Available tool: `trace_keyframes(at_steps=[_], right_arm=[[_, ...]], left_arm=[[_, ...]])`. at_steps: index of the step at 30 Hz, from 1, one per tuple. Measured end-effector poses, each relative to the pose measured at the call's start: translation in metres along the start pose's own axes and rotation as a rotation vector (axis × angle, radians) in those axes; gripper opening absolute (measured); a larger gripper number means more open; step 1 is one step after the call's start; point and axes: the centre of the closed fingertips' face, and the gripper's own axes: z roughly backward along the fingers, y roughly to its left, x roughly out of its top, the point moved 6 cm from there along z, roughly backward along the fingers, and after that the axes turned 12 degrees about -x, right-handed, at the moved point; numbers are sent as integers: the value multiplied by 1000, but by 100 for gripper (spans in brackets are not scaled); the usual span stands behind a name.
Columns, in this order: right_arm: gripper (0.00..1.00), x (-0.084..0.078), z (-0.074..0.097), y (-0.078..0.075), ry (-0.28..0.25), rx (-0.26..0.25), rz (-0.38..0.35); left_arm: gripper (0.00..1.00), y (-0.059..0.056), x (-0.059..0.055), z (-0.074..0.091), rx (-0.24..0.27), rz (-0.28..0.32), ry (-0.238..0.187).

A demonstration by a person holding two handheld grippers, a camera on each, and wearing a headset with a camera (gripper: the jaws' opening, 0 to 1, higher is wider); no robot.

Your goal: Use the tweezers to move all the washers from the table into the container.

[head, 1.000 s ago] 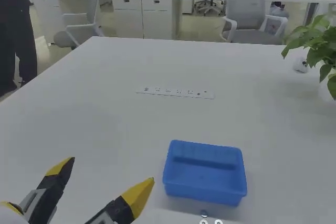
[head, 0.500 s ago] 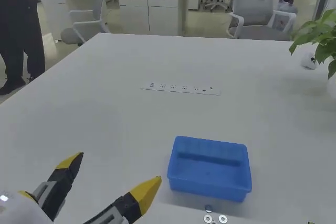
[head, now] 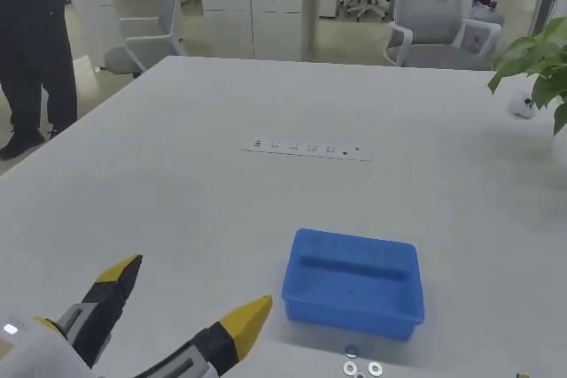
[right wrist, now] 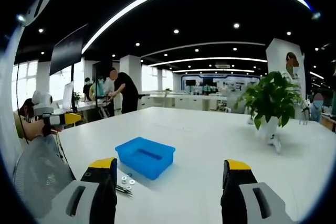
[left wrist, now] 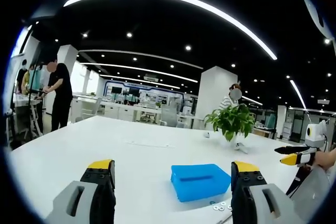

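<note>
The blue container [head: 353, 282] stands on the white table [head: 221, 192], and it looks bare inside. Several small metal washers [head: 361, 367] lie just in front of its near wall. My left gripper [head: 183, 294] hovers open to the left of the container, its yellow-tipped jaws wide apart and holding nothing. In the left gripper view the gripper [left wrist: 172, 167] faces the container [left wrist: 200, 181] and the washers [left wrist: 219, 205]. My right gripper [right wrist: 170, 164] is open too, looking at the container [right wrist: 145, 156], the washers [right wrist: 127, 180] and thin tweezers [right wrist: 122, 189] lying beside them.
A white power strip [head: 306, 149] lies across the middle of the table. A potted plant [head: 536, 64] stands at the far right edge. Office chairs [head: 146, 37] and desks sit beyond the table. A person in dark clothes [head: 31, 50] stands at far left.
The head camera has tilted down a little, bringing the washers further into view. My left gripper stays open in about the same spot beside the container.
</note>
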Motion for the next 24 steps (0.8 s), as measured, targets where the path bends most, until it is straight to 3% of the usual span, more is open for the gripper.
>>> trace_keyframes(at_steps=[11,14,20,24], right_arm=[[84,1,-1,-1,2,-1,-11],[91,3,-2,-2,6,-5,-9],[89,1,-2,-4,16,-26,-8],[91,1,-3,-8,17,-43,-18]], left_arm=[[95,-2,3,1,-22,15,-15],[94,-5,-1,0,-61,48,41],[93,-6,-2,-2,-72,46,29],[94,-9,-2,-3,-76,8,43]])
